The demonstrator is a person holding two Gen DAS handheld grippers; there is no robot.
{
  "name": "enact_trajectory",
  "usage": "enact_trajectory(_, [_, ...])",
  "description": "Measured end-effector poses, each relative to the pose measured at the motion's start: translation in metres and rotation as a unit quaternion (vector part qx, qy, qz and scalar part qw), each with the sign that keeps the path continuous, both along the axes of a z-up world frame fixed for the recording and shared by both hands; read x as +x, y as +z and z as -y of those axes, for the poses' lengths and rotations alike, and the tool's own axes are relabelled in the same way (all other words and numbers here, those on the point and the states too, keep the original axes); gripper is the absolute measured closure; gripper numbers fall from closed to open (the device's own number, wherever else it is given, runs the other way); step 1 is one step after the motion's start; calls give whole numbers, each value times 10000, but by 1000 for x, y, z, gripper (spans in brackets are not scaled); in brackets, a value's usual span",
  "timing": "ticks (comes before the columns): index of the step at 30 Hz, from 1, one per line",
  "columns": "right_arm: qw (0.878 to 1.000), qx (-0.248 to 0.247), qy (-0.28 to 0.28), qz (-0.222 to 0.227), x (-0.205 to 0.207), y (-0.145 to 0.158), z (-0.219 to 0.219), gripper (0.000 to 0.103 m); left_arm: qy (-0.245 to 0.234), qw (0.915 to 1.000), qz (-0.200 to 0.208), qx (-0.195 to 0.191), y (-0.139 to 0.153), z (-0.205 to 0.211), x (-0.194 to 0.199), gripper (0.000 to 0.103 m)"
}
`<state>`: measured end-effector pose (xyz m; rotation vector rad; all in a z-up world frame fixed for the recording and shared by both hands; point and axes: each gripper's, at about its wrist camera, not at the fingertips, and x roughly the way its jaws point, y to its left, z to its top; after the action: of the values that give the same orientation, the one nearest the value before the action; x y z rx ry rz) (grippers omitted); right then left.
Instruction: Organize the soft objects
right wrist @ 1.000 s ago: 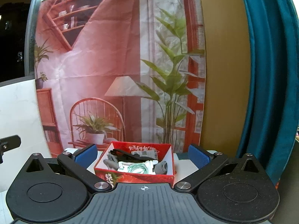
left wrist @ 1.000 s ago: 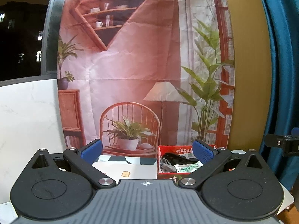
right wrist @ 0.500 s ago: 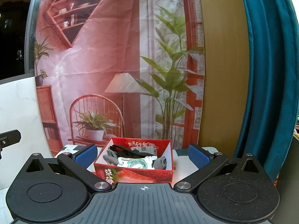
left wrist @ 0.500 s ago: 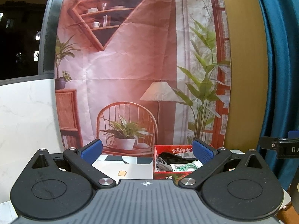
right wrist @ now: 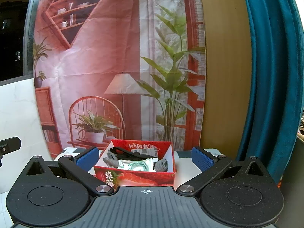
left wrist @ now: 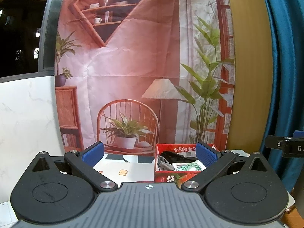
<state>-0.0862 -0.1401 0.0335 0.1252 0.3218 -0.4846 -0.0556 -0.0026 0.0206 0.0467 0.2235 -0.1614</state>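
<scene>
Two handheld grippers point forward over a pale tabletop, each seen from its own wrist camera. Across the bottom of the left wrist view, the left gripper (left wrist: 150, 154) shows its black arms and blue pads; its jaws are spread wide and hold nothing. A red box (left wrist: 171, 177) printed with strawberries sits on the table (left wrist: 129, 166) at lower centre-right of that frame, just inside the right-hand blue pad, which overlaps part of it. Soft items fill the box: a grey glove (left wrist: 163, 164), something black (left wrist: 174, 155), and a white packet with green markings (left wrist: 188, 166). At the right edge of this frame, a black part of the other gripper pokes in.

From the right wrist view, the right gripper (right wrist: 145, 157) also has its jaws spread wide and empty. The red box (right wrist: 136, 177) lies at lower centre, between the two blue pads and touching neither. Inside it are the grey glove (right wrist: 112, 160), the black item (right wrist: 125, 151), and the white and green packet (right wrist: 138, 165).

Behind the table in both views hangs a creased printed backdrop (right wrist: 106, 57) showing a pink room with shelves, a lamp, a chair and plants. A teal curtain (right wrist: 266, 76) fills the right side of the frame.
</scene>
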Motion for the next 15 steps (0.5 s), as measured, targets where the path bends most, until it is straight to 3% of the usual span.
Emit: enact_trajectory(15, [10000,12,-15,-16,0,-5,3,0,-14,10000,-30,-9,-1,-2,0,0])
